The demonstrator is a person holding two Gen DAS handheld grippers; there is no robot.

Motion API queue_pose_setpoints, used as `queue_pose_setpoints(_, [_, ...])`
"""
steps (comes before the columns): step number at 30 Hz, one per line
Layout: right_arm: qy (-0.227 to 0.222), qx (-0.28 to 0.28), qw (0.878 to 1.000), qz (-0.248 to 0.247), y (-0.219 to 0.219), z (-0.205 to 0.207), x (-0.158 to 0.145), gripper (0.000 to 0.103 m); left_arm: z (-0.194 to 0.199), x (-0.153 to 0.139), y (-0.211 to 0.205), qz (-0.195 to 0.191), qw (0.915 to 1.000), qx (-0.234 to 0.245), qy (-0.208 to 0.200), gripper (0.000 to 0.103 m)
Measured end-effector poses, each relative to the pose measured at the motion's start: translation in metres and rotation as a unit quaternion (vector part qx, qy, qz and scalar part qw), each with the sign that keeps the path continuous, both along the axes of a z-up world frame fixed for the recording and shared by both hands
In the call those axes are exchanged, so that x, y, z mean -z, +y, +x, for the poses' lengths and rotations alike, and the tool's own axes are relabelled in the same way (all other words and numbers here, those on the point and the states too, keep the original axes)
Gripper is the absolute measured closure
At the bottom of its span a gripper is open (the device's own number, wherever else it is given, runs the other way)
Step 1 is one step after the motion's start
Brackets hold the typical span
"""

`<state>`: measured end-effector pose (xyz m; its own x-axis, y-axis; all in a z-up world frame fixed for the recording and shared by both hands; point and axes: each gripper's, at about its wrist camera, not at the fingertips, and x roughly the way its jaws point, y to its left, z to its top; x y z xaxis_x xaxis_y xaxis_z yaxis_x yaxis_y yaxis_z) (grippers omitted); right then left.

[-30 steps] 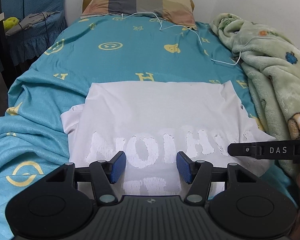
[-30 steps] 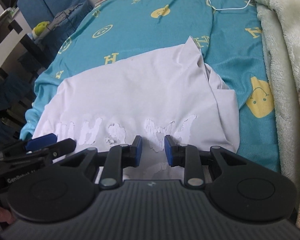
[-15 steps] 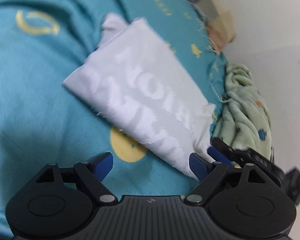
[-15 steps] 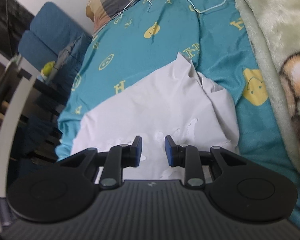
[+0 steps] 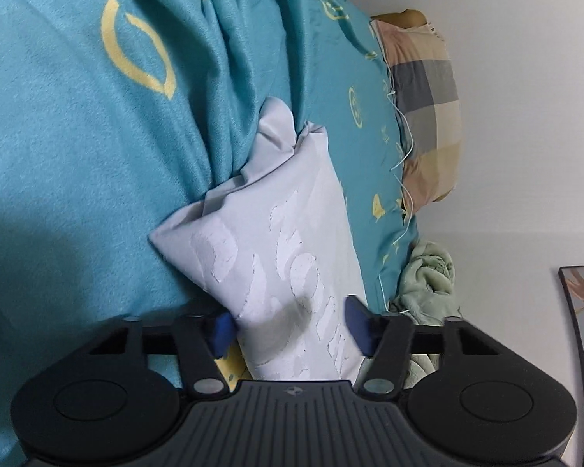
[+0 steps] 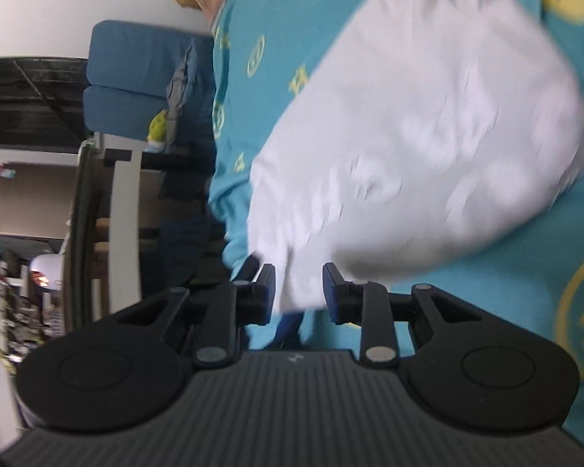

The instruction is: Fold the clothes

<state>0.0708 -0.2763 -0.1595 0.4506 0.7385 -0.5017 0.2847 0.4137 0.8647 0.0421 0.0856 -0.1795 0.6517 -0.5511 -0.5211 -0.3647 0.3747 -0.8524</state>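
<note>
A folded white cotton T-shirt with cracked white lettering (image 5: 292,257) is lying on a bed covered by a teal sheet printed with yellow symbols (image 5: 78,155), its near end sitting between the blue pads of the left claw (image 5: 290,330), whose jaws have just been closing around it; the pad at 9 o'clock is touching the cloth edge, while whether the pad at 3 o'clock is pressing on it cannot be told. In the blurred right wrist view, the right claw (image 6: 298,292) is standing partly open with a corner of the same shirt (image 6: 428,136) lying between its pads, the fabric not visibly pinched. A checked grey and beige pillow (image 5: 424,105) is resting at 2 o'clock of the shirt, with a crumpled pale green fleece blanket (image 5: 428,284) at 4 o'clock
</note>
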Motion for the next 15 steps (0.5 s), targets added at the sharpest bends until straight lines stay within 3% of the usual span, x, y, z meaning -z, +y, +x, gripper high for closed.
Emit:
queue_pose_setpoints(1, [0.014, -0.001, 1.0, 0.02, 0.003, 0.0, 0.006, 0.072, 0.002, -0.004, -0.002, 0.012, 0.9999, 0.005, -0.005, 0.089])
queue_pose_setpoints(4, [0.052, 0.017, 0.996, 0.075, 0.006, 0.001, 0.023, 0.061, 0.003, -0.02, -0.005, 0.008, 0.9989, 0.009, -0.045, 0.09])
queue_pose_setpoints(6, [0.062, 0.041, 0.993, 0.086, 0.005, 0.002, 0.03, 0.04, 0.005, -0.03, -0.008, 0.007, 0.9977, 0.015, -0.066, 0.091])
queue_pose_setpoints(8, [0.069, 0.068, 0.991, 0.093, 0.003, 0.002, 0.036, 0.029, 0.007, -0.034, -0.01, 0.002, 0.9971, 0.019, -0.074, 0.091])
queue_pose_setpoints(12, [0.084, 0.111, 0.984, 0.109, -0.003, 0.004, 0.048, 0.028, 0.009, -0.033, -0.01, -0.018, 0.9969, 0.018, -0.075, 0.091])
queue_pose_setpoints(15, [0.089, 0.2, 0.974, 0.063, -0.025, -0.009, 0.049, 0.028, 0.009, -0.028, -0.007, -0.035, 0.9972, 0.013, -0.065, 0.091])
